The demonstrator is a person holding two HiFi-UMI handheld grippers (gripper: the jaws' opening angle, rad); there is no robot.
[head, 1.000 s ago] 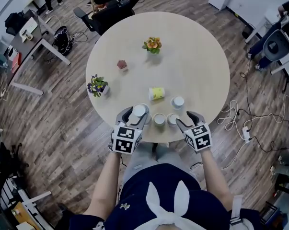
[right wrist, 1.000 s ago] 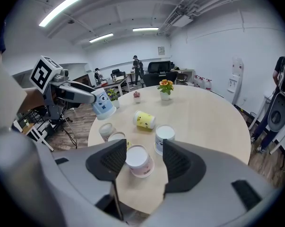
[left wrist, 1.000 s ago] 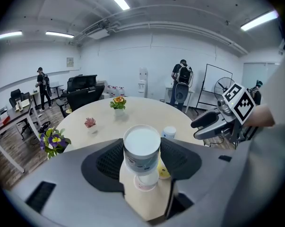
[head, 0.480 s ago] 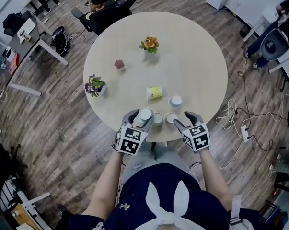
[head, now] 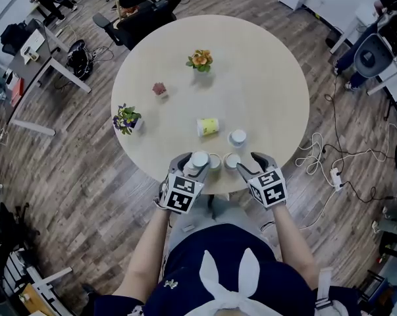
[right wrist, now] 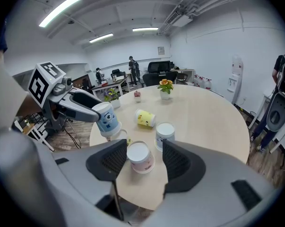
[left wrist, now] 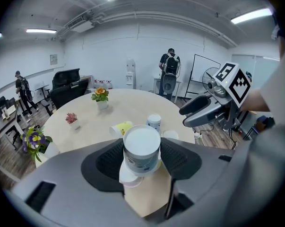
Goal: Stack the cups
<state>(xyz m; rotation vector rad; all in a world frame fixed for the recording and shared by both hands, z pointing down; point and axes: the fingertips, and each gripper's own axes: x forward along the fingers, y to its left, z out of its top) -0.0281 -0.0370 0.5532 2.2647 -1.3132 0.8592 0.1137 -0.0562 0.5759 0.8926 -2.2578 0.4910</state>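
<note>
While clamping the blue paper cup in left jaws, gently pinch flimsy pink paper cup mid-wall between wide right jaws.

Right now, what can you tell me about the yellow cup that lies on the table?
The yellow cup looks like paper, with small dark marks like a cartoon face on its wall and one white end. It lies on its side on the round table, near a standing pale cup but apart from it. Only the table touches it.
</note>
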